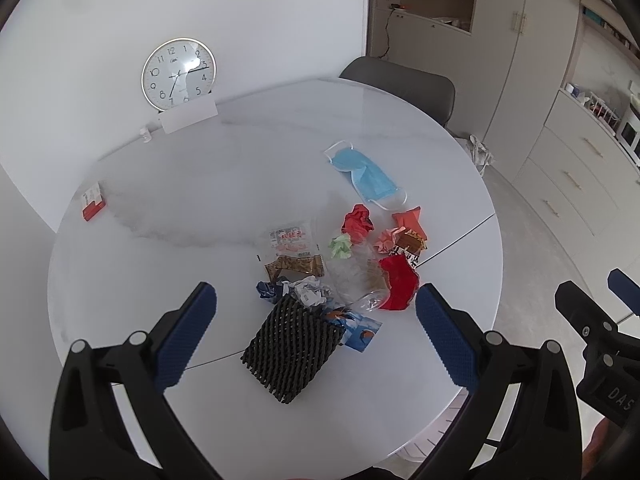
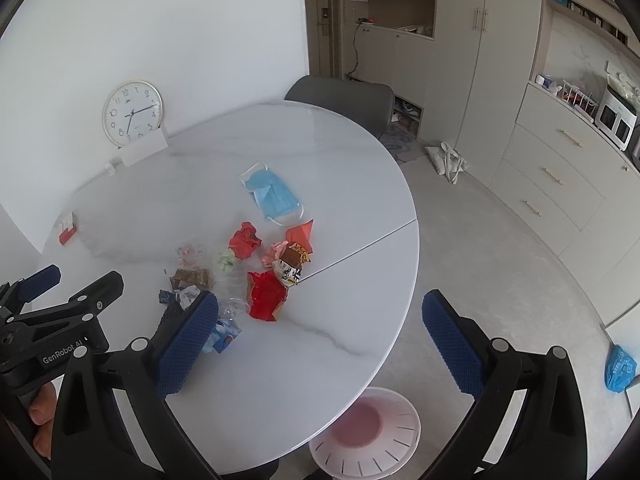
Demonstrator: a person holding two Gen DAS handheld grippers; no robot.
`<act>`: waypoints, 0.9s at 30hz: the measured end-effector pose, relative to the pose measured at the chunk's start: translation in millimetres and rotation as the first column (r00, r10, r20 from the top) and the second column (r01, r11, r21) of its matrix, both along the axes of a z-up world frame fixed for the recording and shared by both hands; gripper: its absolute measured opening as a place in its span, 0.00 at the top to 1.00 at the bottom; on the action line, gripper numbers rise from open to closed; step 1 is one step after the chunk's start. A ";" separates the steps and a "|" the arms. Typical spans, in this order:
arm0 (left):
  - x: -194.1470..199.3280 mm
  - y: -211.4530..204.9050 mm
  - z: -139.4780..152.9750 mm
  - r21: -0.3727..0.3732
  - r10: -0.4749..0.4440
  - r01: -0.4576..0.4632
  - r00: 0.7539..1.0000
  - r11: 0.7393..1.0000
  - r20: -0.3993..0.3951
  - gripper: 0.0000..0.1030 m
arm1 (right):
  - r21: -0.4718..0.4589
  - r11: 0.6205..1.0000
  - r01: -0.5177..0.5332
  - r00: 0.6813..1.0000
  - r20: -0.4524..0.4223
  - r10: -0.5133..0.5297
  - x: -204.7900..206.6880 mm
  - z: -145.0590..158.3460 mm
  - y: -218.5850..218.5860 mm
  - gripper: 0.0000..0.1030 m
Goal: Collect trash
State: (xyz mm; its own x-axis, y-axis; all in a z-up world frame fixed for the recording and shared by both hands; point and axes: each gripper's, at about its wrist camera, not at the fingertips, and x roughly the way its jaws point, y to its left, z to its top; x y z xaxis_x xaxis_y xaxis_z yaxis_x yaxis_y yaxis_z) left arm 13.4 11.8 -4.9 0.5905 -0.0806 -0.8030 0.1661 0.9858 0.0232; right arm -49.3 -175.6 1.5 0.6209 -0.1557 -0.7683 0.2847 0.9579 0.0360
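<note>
Trash lies in a heap on the round white table (image 1: 200,184): a black foam net (image 1: 292,350), crumpled red paper (image 1: 357,220), a red wrapper (image 1: 398,282), a crushed clear bottle (image 1: 356,280), snack wrappers (image 1: 294,266) and a blue face mask (image 1: 366,174). My left gripper (image 1: 316,328) is open above the foam net, holding nothing. My right gripper (image 2: 320,332) is open and empty over the table's near right edge, right of the red wrapper (image 2: 264,294). A pink waste bin (image 2: 366,432) stands on the floor below the table edge.
A wall clock (image 1: 179,74) and a white card lean at the table's back. A small red box (image 1: 93,200) lies at the far left. A grey chair (image 1: 400,84) stands behind the table. Cabinets (image 2: 560,168) line the right wall. A blue bag (image 2: 619,368) lies on the floor.
</note>
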 end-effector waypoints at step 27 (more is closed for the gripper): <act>-0.4 -0.4 -2.1 -0.002 -0.004 0.004 1.000 1.000 -0.009 0.07 | -0.003 0.999 0.034 0.999 -0.007 -0.034 -4.5 -2.9 6.8 0.02</act>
State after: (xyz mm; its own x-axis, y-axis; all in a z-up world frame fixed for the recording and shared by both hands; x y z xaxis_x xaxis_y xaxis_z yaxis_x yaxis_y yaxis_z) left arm 13.0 11.4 -7.0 0.5831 -0.0847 -0.8079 0.1703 0.9852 0.0196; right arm -53.8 -168.8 -1.4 0.6098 -0.1788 -0.7721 0.3171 0.9479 0.0309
